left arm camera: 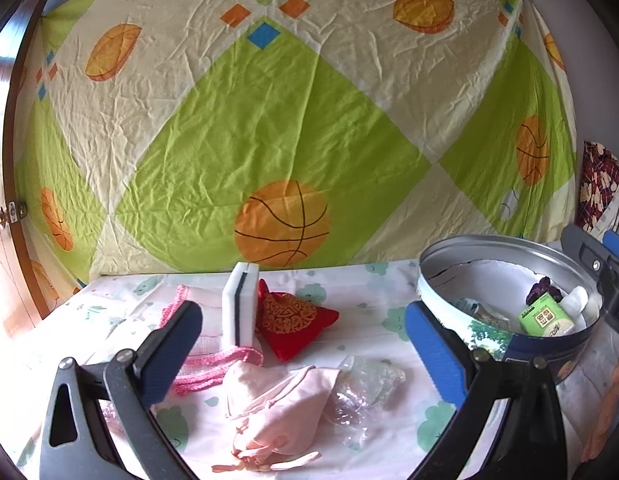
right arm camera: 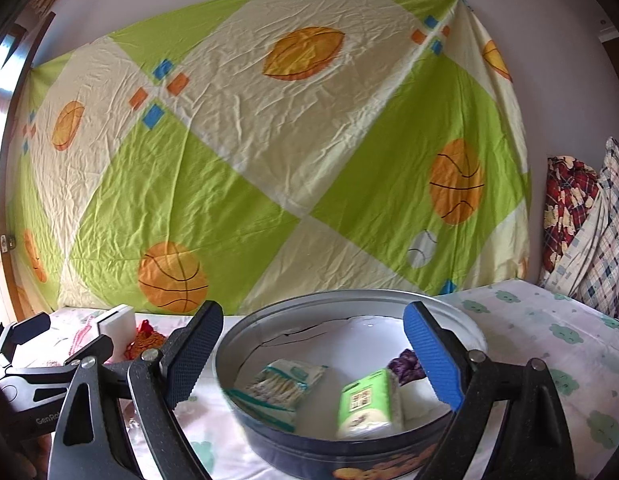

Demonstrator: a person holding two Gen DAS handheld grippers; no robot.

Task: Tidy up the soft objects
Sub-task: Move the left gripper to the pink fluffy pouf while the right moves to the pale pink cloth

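Your left gripper (left arm camera: 305,354), jaws wide and empty, hovers over the pink pouch (left arm camera: 269,404), crumpled plastic (left arm camera: 365,384), red pouch (left arm camera: 293,320) and sponge (left arm camera: 241,304) on the worktop (left arm camera: 349,280), while your right gripper (right arm camera: 313,360), equally wide and empty, frames the round tin (right arm camera: 269,320) holding a green tissue pack (right arm camera: 365,404).

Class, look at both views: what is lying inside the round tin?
Inside the round tin lie a green tissue pack, a teal-edged packet, something purple and a white item. Whatever lies beneath them is hidden.
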